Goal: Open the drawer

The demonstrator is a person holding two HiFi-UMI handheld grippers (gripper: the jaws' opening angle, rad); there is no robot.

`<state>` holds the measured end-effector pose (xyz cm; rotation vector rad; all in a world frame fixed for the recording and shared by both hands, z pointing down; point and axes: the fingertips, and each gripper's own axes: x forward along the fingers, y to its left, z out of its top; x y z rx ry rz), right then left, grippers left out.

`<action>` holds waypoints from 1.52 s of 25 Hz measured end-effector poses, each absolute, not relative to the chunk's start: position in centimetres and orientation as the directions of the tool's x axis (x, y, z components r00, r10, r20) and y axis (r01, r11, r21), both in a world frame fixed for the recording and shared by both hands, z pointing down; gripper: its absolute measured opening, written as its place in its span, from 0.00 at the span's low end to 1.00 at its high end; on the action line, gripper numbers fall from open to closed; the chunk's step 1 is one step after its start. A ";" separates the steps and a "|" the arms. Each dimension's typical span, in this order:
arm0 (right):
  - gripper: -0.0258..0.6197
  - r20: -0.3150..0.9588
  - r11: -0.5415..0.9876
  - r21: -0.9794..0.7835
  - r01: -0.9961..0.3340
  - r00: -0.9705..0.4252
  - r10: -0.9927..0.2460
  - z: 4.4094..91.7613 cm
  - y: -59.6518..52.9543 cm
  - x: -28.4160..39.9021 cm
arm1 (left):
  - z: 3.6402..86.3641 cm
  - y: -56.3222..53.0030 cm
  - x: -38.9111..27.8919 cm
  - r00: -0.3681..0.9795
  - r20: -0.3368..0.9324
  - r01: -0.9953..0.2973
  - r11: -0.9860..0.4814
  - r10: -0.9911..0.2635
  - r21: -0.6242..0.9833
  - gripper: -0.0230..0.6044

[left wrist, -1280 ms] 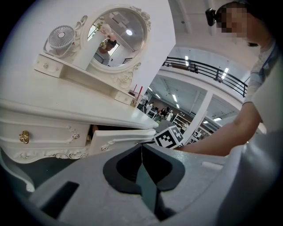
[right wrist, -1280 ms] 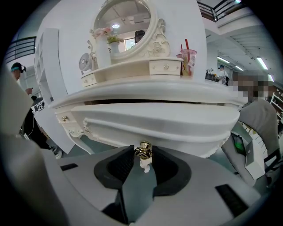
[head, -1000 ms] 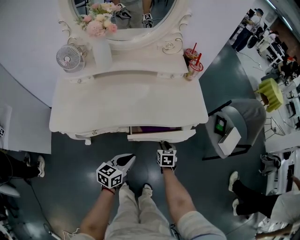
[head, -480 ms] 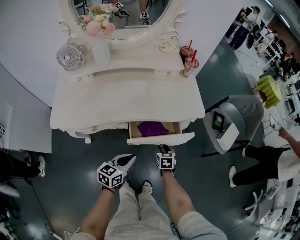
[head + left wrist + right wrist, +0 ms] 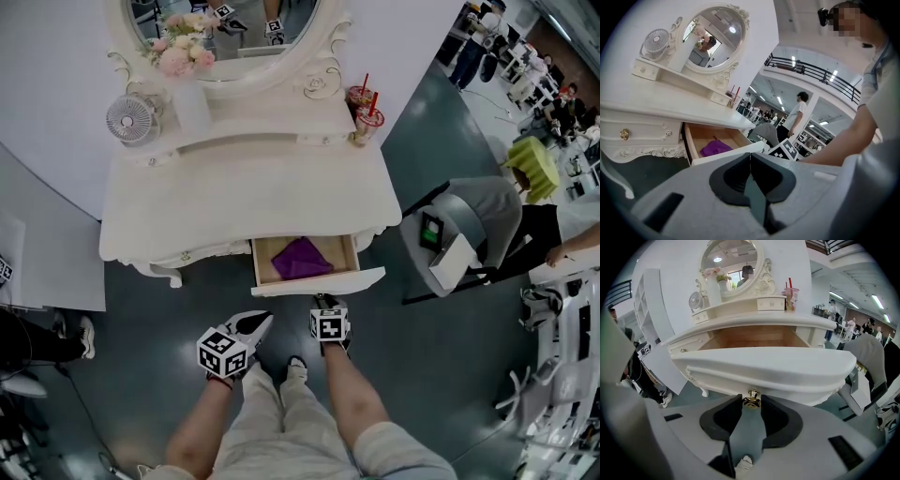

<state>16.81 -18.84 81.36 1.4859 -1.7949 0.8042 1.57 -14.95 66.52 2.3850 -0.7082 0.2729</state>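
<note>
The white dressing table's (image 5: 187, 211) middle drawer (image 5: 319, 280) stands pulled out, with a purple cloth (image 5: 300, 258) lying inside on its wooden bottom. My right gripper (image 5: 324, 300) is shut on the drawer's small gold knob (image 5: 752, 399), which sits pinched between the dark pads under the white drawer front (image 5: 764, 364). My left gripper (image 5: 260, 322) hangs to the left of it, apart from the table, jaws shut with nothing between them (image 5: 750, 155). The left gripper view shows the open drawer (image 5: 723, 155) and purple cloth (image 5: 715, 147) from the side.
On the table's back shelf stand a small fan (image 5: 129, 118), a vase of pink flowers (image 5: 187, 98), an oval mirror (image 5: 225, 28) and two red-strawed cups (image 5: 364, 114). A grey chair (image 5: 469, 234) stands right of the table. People stand farther right. My legs are below the grippers.
The drawer has slid out toward me, baring the purple cloth. Both grippers have moved back from the table, the right one with the knob in it.
</note>
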 end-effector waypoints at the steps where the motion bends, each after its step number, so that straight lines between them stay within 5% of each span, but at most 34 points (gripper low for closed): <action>1: 0.23 0.808 0.166 -0.047 -0.985 -0.135 -0.574 81.4 -18.6 16.8 | 66.5 -14.8 1.6 0.834 0.358 -0.551 -0.659 -0.419 0.512 0.06; 38: 0.23 0.846 0.164 -0.064 -0.984 -0.141 -0.514 81.3 -12.5 17.3 | 65.0 -11.5 2.3 0.840 0.384 -0.537 -0.680 -0.383 0.498 0.06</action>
